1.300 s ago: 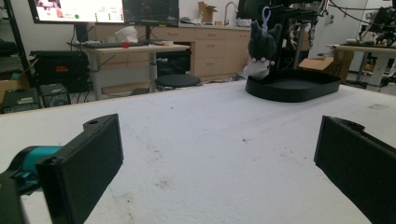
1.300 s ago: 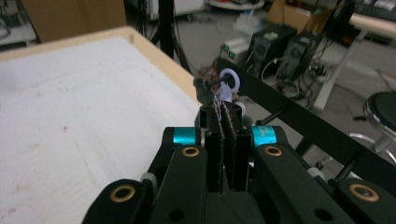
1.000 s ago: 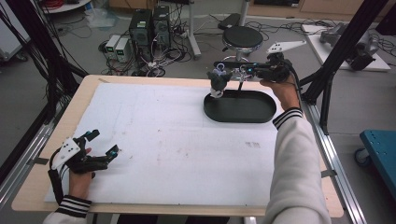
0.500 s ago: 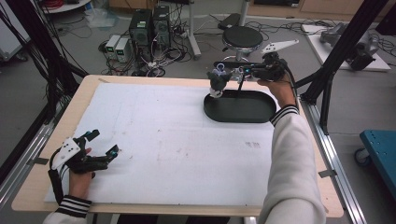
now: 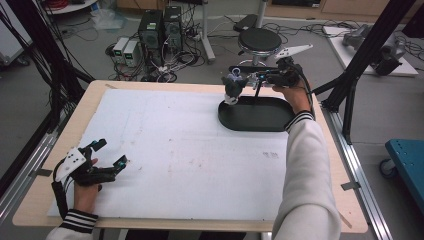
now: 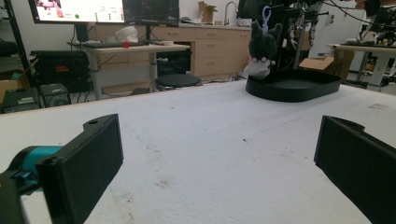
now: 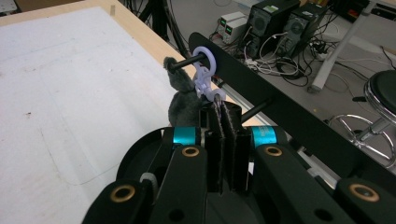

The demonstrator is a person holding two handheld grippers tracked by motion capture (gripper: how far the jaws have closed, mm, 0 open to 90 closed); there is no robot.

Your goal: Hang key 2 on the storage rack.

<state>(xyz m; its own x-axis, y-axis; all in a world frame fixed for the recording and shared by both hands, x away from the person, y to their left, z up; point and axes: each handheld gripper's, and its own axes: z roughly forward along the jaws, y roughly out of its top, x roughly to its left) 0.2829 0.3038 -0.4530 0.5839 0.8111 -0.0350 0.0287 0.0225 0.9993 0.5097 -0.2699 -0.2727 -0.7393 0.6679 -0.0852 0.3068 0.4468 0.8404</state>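
High view: the right gripper [image 5: 245, 80] sits at about 1 o'clock on the table [image 5: 65, 130], over the far rim of the black tray [image 5: 260, 120]; the grey plush keychain [image 5: 233, 89] hangs at the tray's 10 o'clock rim.
Right gripper view: the jaws are pressed together with no gap, tips right at the lilac clasp [image 7: 204, 77] of the plush keychain [image 7: 180, 105]; whether the pads pinch the clasp or its cord I cannot tell.
Peg: the lilac ring is threaded on a black peg [image 7: 184, 63] that juts from a black bar [image 7: 280, 109]; this close view shows that detail, which is too small to read from above.
Left gripper view: the jaws stand wide apart with nothing but white mat [image 6: 210, 154] between them; the plush [image 6: 261, 44] shows at 1 o'clock, dangling over the tray's [image 6: 294, 86] near rim.
Left gripper: from above the left gripper [image 5: 112, 167] rests at 8 o'clock near the table's front edge.
Edges: the tray lies close to the table's far edge and toward its right edge; the right sleeve [image 5: 305, 185] runs along the 4 o'clock side.
Open room: bare white mat [image 5: 170, 145] spreads from the centre to 10 o'clock, well apart from both grippers.
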